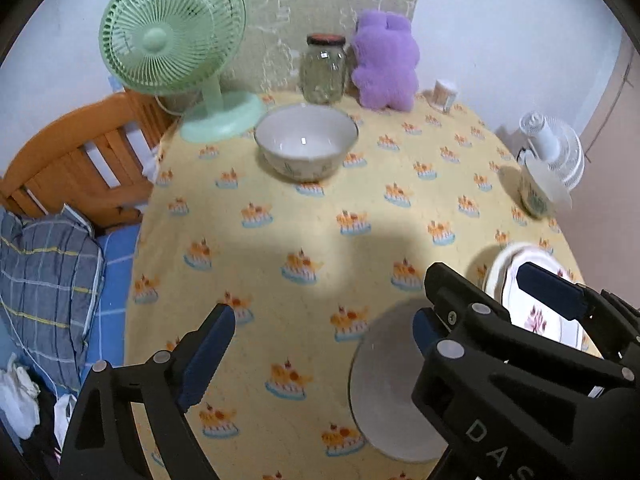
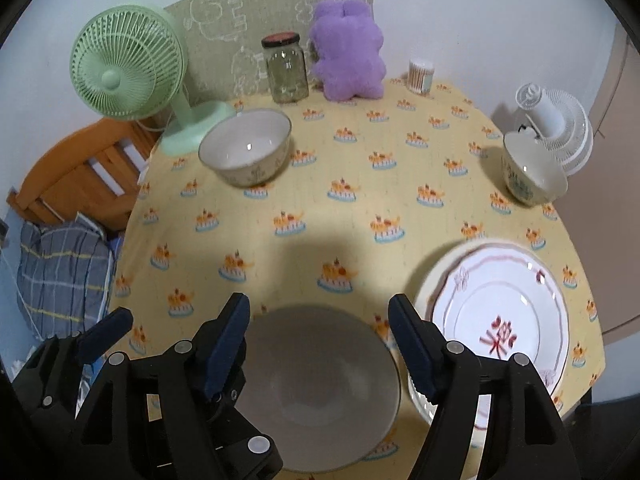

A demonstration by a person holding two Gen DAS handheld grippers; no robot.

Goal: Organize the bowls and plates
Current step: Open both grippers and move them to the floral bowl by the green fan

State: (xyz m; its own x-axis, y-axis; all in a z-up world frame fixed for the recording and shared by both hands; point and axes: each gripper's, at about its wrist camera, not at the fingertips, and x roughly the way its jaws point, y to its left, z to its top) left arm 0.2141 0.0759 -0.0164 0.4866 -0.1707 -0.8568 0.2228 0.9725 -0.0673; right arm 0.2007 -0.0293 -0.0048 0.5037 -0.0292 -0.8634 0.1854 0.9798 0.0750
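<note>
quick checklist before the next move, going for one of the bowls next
1. Left tool open, nothing between its fingers: ok.
2. Right tool open, hovering over the grey bowl, not gripping it: ok.
3. Grey bowl upright on the tablecloth: ok.
4. Floral plate resting on the cream plate: ok.
5. Large bowl by the green fan upright, unobstructed: ok.
6. Small bowl well clear of the table edge: not ok, it sits close.

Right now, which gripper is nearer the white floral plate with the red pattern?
Right. The right gripper hovers over the grey bowl beside the plate; the left gripper sits farther left.
</note>
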